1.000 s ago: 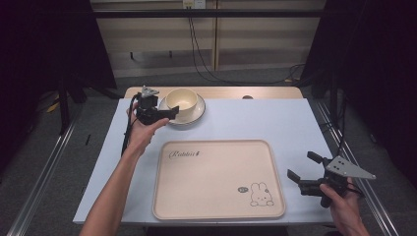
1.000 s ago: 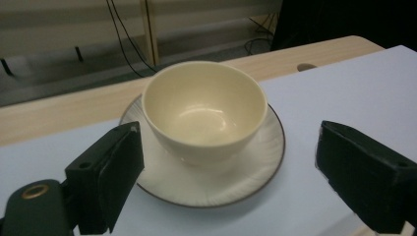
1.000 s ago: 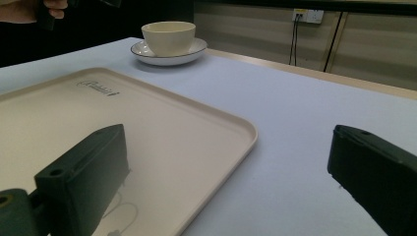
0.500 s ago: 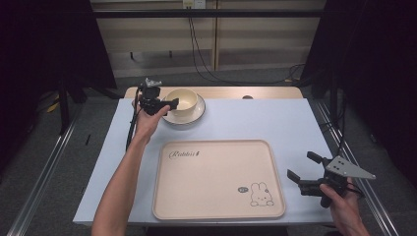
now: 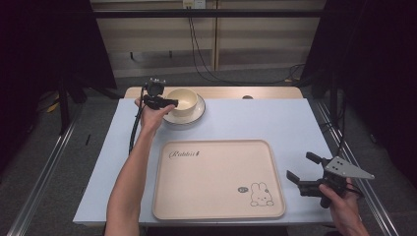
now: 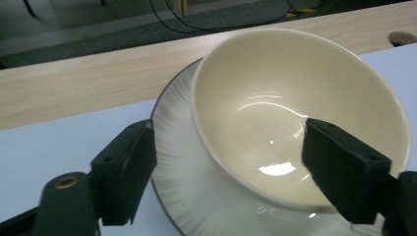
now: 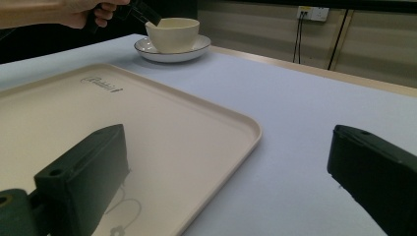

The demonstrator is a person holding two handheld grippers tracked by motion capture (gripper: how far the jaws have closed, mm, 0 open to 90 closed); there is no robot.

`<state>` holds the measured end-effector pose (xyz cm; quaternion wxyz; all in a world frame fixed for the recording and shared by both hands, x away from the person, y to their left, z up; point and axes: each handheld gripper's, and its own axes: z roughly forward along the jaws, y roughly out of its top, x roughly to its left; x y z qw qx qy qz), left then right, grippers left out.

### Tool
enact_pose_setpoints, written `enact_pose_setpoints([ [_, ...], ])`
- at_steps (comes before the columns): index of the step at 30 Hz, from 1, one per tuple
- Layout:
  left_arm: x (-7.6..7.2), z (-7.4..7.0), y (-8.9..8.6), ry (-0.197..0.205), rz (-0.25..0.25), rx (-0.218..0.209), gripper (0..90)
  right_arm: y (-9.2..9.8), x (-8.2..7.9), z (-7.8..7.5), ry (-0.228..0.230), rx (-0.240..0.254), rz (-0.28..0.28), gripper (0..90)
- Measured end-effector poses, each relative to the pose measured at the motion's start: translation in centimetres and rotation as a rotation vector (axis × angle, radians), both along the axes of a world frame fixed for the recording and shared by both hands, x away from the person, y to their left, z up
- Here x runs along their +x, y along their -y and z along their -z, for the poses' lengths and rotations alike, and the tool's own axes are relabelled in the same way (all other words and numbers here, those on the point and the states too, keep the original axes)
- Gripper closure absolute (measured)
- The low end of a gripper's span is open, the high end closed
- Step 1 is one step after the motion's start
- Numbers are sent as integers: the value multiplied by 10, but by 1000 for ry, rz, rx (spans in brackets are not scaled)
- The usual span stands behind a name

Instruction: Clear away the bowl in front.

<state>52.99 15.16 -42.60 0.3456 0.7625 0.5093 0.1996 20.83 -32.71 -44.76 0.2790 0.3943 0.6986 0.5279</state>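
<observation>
Now, work from the big things down: the table (image 5: 295, 123) carries the cream tray (image 5: 216, 179) in the lower middle of the high view, and the plate (image 5: 194, 115) sits at upper left with the bowl (image 5: 183, 100) standing in it. Your left tongs (image 6: 226, 162) straddle the bowl's near wall, one jaw inside and one outside; they have just been closing, yet the pads are not pressing on the rim, so they remain released. Settle lower over the rim, square the jaws to the wall, then clench gently so the bowl does not tip or drag the plate. Your right tongs (image 5: 302, 172) wait agape at lower right, beside the tray.
</observation>
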Motion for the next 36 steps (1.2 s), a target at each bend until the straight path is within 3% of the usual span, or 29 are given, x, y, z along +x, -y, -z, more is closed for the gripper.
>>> enact_pose_setpoints([
  [1,4,1,2,-22,-12,1,219,0,0,0,-2,1,-3,15],
  [6,12,4,7,-50,-28,-6,267,0,0,0,-1,-8,-8,15],
  [8,14,5,10,-58,-32,11,281,0,0,0,-3,-5,-6,15],
  [15,19,19,16,-101,-66,-19,326,1,1,0,4,-18,-11,15],
  [20,22,25,17,-160,-59,-11,450,1,0,0,-1,-14,-11,15],
  [21,23,27,15,-184,-60,-33,455,1,0,0,-1,-14,-10,15],
  [26,24,25,14,-200,-75,-30,567,1,1,0,2,-16,-8,15],
  [27,25,25,12,-219,-85,-47,591,1,1,0,2,-17,-7,15],
  [36,23,25,11,-221,-87,-46,733,1,1,0,2,-11,1,15],
])
